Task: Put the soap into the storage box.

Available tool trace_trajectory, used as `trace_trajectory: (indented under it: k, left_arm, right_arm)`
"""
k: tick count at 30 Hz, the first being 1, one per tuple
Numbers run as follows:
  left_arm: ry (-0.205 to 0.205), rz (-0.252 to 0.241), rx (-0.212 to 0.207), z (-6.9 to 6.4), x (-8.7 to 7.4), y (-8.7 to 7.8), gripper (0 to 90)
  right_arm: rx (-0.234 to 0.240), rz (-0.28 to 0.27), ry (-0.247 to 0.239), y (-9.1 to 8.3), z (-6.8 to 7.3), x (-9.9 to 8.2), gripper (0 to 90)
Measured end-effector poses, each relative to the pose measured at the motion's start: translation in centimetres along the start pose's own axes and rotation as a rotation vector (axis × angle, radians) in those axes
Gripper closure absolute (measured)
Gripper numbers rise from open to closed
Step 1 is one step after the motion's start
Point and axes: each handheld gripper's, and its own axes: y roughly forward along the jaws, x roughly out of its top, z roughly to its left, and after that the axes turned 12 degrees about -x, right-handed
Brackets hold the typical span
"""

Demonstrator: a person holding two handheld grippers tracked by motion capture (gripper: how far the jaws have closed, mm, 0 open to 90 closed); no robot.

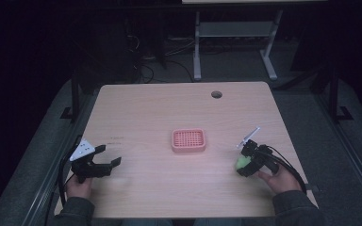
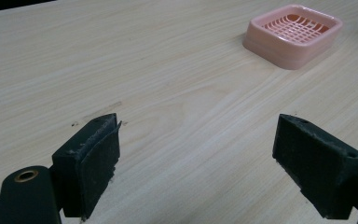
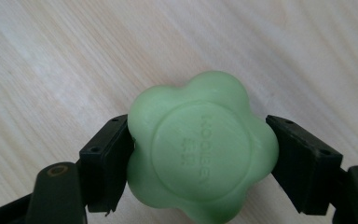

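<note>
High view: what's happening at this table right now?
A person works at a wooden table with a gripper in each hand. The right gripper has its jaws closed on a green flower-shaped soap near the table's right side. The left gripper sits low near the left edge with its jaws wide open and nothing between them. A pink slotted soap dish stands empty at mid-table between the two. Placing the soap in the dish looks like the likely next move.
</note>
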Motion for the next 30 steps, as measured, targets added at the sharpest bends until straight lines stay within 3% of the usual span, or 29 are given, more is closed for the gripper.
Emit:
trace_trajectory:
  k: [12,25,30]
  left_arm:
    - [-0.001,-0.003,0.0,0.1,0.0,-0.1,14.4]
    - [-0.01,-0.011,-0.005,0.2,0.0,-0.1,14.4]
    - [-0.011,-0.01,-0.003,0.2,0.0,-0.1,14.4]
  right_arm:
    - [0.026,-0.064,-0.023,-1.6,-0.1,2.5,25.8]
    - [0.04,-0.103,-0.098,-1.4,0.7,6.8,25.7]
    - [0.06,-0.118,-0.104,-1.3,0.8,8.2,25.7]
